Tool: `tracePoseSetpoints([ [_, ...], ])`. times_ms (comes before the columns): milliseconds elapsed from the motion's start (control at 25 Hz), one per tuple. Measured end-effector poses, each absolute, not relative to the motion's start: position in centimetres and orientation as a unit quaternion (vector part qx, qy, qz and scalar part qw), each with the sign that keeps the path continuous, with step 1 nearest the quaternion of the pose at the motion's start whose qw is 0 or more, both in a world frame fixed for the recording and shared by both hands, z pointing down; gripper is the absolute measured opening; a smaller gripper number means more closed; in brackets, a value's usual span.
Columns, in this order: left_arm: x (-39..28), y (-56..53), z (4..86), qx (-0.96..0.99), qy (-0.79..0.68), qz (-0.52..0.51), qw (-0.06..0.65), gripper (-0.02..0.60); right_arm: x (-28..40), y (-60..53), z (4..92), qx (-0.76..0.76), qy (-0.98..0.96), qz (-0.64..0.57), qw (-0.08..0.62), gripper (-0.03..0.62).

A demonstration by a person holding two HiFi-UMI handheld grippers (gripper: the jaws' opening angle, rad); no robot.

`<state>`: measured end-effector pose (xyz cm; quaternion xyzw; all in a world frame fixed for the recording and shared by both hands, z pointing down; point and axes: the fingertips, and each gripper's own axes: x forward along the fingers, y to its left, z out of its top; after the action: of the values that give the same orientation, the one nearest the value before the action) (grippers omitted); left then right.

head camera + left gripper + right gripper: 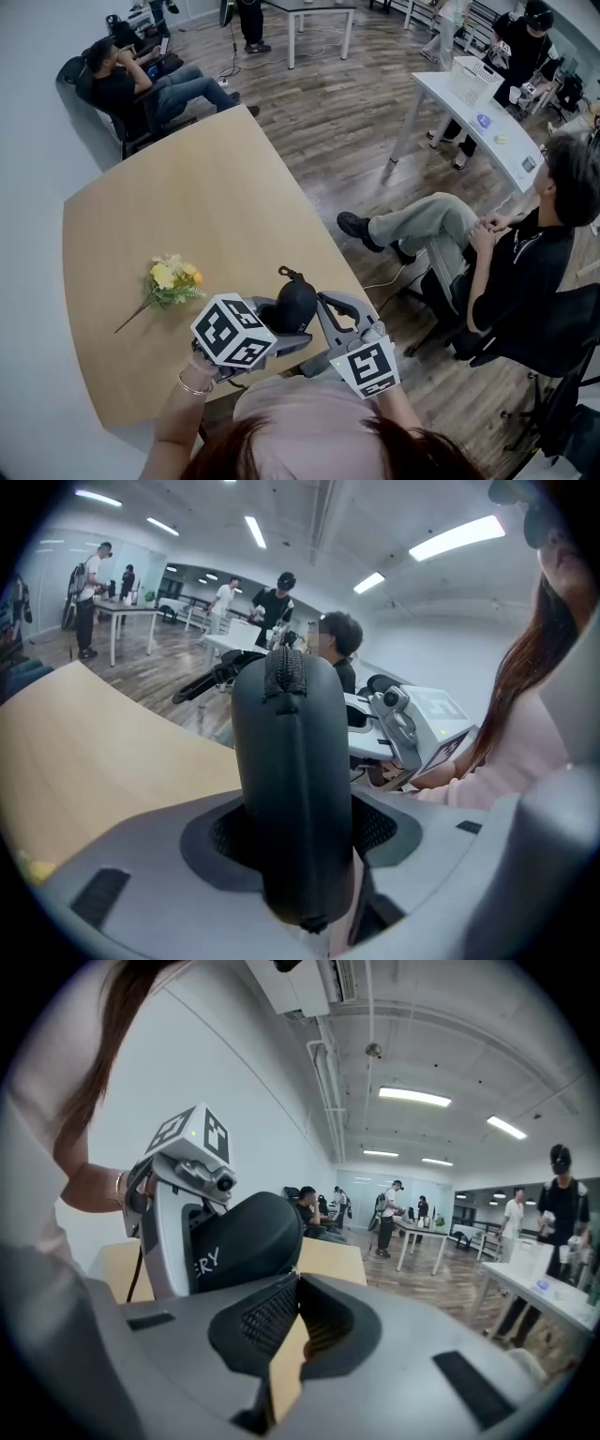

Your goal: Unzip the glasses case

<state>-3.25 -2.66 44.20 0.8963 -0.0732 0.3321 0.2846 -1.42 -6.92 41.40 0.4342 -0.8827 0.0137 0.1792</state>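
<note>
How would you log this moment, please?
left gripper: shut on glasses case | right gripper: shut, beside it | zip: closed

Head view: lower part of glasses case [295, 305] hidden behind cube [232, 330] of left tool [279, 328]; that tool's pads out of sight there. Near edge of table [141, 206] covered by wearer's head [328, 450], itself cut by bottom edge.
Left gripper view: case bottom end sunk between pads [384, 827], not visible; seated person [337, 663] face mosaic-blurred.
Right gripper view: print [208, 1262] on case cut off by left tool body, only "ERY" readable. Anything thin between right tool [296, 1283] tips too small to tell.
</note>
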Motion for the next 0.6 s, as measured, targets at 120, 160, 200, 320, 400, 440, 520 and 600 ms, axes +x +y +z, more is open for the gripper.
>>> tracePoseSetpoints([
  [120, -3.2, -2.9, 44.6, 0.894, -0.072, 0.343, 0.279, 0.259, -1.2, -7.2, 41.6, 0.433, -0.883, 0.011, 0.182, 0.014],
  [160, -3.2, -2.9, 44.7, 0.893, -0.071, 0.347, 0.279, 0.259, -1.1, -7.3, 41.7, 0.433, -0.883, 0.010, 0.183, 0.014],
  [200, -3.2, -2.9, 44.8, 0.892, -0.071, 0.351, 0.278, 0.259, -1.1, -7.3, 41.8, 0.433, -0.883, 0.010, 0.184, 0.014],
  [320, -3.3, -3.0, 44.9, 0.887, -0.071, 0.366, 0.272, 0.259, -1.0, -7.5, 41.7, 0.431, -0.883, 0.006, 0.187, 0.014],
  [400, -3.2, -3.1, 45.0, 0.885, -0.070, 0.376, 0.267, 0.259, -0.8, -7.7, 41.8, 0.430, -0.883, 0.005, 0.188, 0.014],
  [440, -3.1, -3.2, 45.1, 0.883, -0.068, 0.380, 0.265, 0.259, -0.6, -7.8, 41.8, 0.430, -0.883, 0.006, 0.189, 0.014],
  [520, -2.9, -3.3, 45.3, 0.882, -0.065, 0.384, 0.266, 0.259, -0.4, -7.8, 42.0, 0.431, -0.882, 0.007, 0.190, 0.014],
  [600, -2.8, -3.2, 45.4, 0.880, -0.062, 0.389, 0.266, 0.259, -0.2, -7.8, 42.1, 0.431, -0.882, 0.007, 0.191, 0.014],
])
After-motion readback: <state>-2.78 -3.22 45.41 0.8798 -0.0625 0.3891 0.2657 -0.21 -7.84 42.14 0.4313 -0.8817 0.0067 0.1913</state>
